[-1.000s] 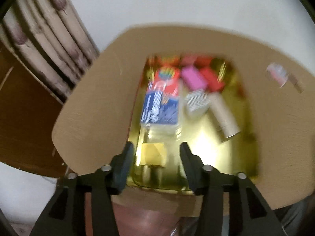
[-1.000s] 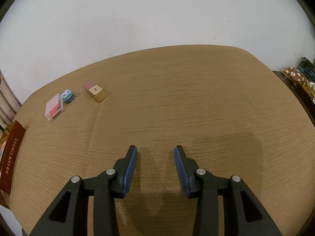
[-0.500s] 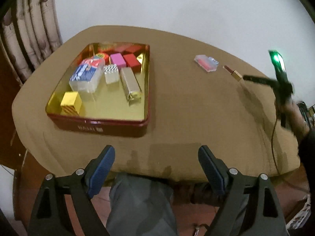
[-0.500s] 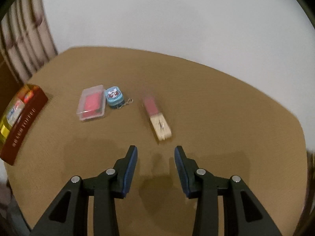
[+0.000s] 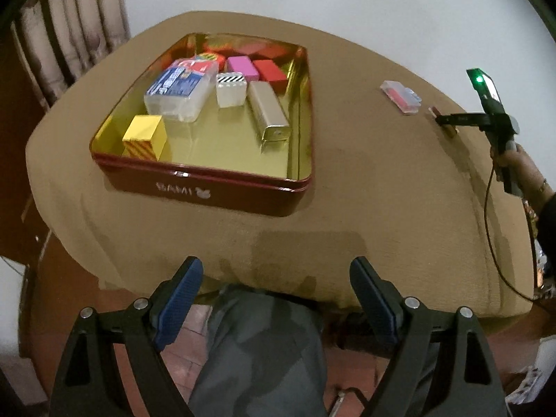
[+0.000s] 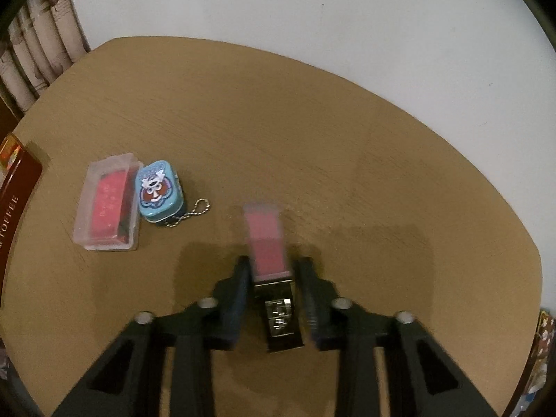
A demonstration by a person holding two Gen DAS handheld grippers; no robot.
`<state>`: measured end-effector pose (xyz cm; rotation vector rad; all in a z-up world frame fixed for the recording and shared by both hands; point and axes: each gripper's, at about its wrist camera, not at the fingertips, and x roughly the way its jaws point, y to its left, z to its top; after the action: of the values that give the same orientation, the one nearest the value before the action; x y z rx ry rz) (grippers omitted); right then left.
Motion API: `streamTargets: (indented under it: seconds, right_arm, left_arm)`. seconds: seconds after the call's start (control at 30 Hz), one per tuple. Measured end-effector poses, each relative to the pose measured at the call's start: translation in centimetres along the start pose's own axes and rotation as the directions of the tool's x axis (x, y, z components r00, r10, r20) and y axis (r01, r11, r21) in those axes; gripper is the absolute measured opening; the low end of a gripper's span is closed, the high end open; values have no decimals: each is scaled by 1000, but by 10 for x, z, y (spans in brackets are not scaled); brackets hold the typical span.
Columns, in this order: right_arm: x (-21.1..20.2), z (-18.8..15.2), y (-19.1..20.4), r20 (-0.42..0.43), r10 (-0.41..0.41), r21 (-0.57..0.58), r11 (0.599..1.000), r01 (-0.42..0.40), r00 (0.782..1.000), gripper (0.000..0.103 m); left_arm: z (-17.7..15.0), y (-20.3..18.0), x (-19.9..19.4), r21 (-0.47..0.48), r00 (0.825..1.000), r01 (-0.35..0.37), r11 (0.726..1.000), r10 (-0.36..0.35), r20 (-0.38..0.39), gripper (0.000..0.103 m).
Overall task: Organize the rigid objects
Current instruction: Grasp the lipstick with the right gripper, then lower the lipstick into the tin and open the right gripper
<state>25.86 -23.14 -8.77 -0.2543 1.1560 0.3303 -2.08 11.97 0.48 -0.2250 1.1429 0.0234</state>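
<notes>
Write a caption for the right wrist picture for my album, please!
Right gripper straddles a pink-and-gold rectangular lipstick case on the tan table, near a blue cartoon keychain tin.

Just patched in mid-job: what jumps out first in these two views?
The red tin on the table's left, its gold inside already filled with coloured boxes. Then the right gripper, its fingers either side of a pink-and-black case lying on the table, with a small gap on each side. The left gripper hangs wide open at the table's near edge.
</notes>
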Motion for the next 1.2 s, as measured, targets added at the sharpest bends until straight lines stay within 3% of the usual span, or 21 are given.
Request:
streamTargets:
  seconds: [0.1, 0.23, 0.33, 0.43, 0.5, 0.6, 0.77, 0.87, 1.13, 1.2]
  right_arm:
    - [-7, -9, 6, -12, 11, 30, 999, -10, 1000, 20]
    - [-40, -29, 18, 47, 160, 102, 981, -165, 986, 20]
    - [-78, -37, 49, 110, 320, 143, 932, -334, 941, 20]
    - [-112, -33, 111, 136, 460, 105, 874, -475, 877, 20]
    - [-125, -24, 167, 126, 546, 62, 829, -556, 828, 20]
    - [-131, -18, 237, 81, 621, 19, 781, -624, 779, 20]
    - [-103, -1, 329, -17, 616, 5, 787, -616, 787, 20]
    - [-80, 2, 354, -45, 553, 3, 833, -553, 832, 20]
    - [-51, 0, 380, -81, 447, 80, 894, -441, 891, 20]
    - [-51, 1, 385, -82, 447, 82, 894, -441, 891, 20]
  left_arm:
    - [-4, 6, -6, -22, 1000, -11, 1000, 12, 15, 84]
    - [-16, 17, -20, -36, 997, -50, 998, 52, 64, 84]
    - [-27, 25, -21, -36, 993, -96, 995, 98, 59, 85]
    - [-33, 32, -24, -44, 993, -111, 993, 113, 47, 85]
    - [-36, 38, -29, -56, 991, -121, 991, 124, 58, 85]
    - [-39, 51, -40, -83, 988, -119, 989, 126, 89, 85]
    - [-45, 76, -50, -108, 985, -123, 986, 135, 108, 85]
    - [-47, 91, -51, -139, 986, -108, 984, 124, 110, 85]
    - [-48, 104, -46, -173, 994, -31, 984, 48, 95, 85]
    - [-49, 103, -47, -168, 995, -23, 985, 39, 95, 85]
